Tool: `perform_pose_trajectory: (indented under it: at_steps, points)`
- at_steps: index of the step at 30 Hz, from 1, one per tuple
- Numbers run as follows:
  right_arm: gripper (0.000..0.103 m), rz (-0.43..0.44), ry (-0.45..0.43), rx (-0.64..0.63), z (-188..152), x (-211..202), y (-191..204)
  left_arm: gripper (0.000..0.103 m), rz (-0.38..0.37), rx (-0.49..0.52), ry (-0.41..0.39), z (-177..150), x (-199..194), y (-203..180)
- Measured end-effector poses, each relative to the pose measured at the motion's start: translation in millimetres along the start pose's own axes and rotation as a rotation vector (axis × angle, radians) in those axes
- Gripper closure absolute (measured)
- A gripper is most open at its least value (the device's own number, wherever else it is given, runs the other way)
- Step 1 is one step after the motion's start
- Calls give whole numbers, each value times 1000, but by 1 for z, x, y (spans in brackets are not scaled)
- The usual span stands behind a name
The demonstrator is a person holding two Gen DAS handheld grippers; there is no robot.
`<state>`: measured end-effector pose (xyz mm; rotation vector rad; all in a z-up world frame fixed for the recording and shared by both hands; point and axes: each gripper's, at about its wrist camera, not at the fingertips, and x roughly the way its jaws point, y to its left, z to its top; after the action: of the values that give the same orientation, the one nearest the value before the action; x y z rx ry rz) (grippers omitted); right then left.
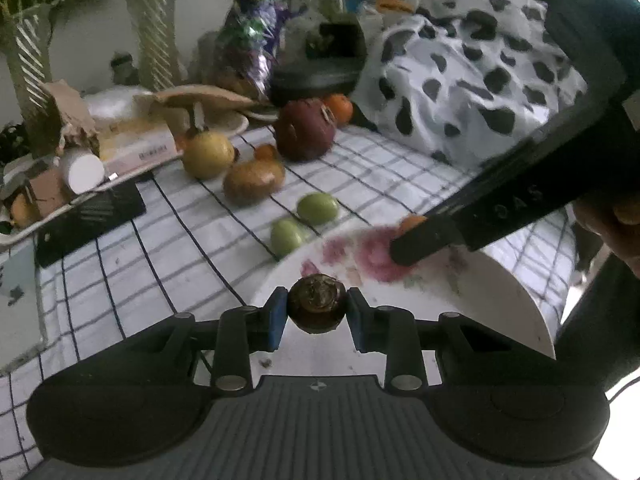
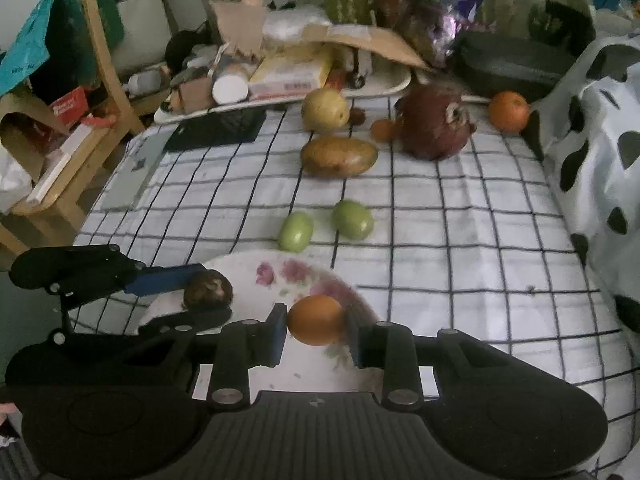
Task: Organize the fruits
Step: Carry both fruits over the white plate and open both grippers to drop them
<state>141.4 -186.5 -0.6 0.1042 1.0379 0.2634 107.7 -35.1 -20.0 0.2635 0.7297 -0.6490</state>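
I have my left gripper [image 1: 317,309] clenched on a small dark brown fruit [image 1: 317,303], level, just above the near part of the floral plate [image 1: 516,288]. In the right wrist view that same gripper [image 2: 208,294] comes in from the left edge of the table, one blue finger above the brown fruit and a dark one below it, over the plate's left side.

My right gripper [image 2: 316,322] is closed on a small orange fruit [image 2: 316,319], held between both pads over the plate [image 2: 280,276]. From the left camera its dark finger [image 1: 460,228] slants down from the upper right, with a sliver of the orange fruit [image 1: 412,222] showing at the tip, above the pink flower print.

The plate sits at the near edge of the table, on a white cloth with a dark grid [image 2: 460,240]. Just beyond it lie two green fruits [image 2: 296,231], side by side. Farther toward the far edge are a brown oblong fruit [image 2: 339,157], a yellow round fruit [image 2: 325,109], a large dark red fruit [image 2: 436,126] and an orange [image 2: 509,111]. A cluttered tray [image 2: 280,96] runs along the far edge, a black-spotted white cloth [image 2: 600,152] heaps on the right, and a wooden chair [image 2: 100,92] stands off the left side.
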Motion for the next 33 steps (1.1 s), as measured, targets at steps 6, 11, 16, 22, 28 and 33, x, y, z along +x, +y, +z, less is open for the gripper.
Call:
perform_pose_trajectory:
  at_steps: [6,11,16,22,28,33]
  points:
    - [71,12,40,14,-1,11,0,72,-11,6,45,-5,9,1]
    - [70,19,66,21,0,17,-1,72,-22,30,72,-6,15,0]
    - [70,22,79,25,0,20,-1,71,-18,57,79,-5,16,-4]
    - [70,27,80,51,1,21,-5,56,-40,78,81,-5,16,-8]
    - [58,27,43,58,3,10,-5,48,0,106,84,-6,13,-12]
    - [49,17,1,54,5,-3,-5,40,31,77,46,-7,3,-11]
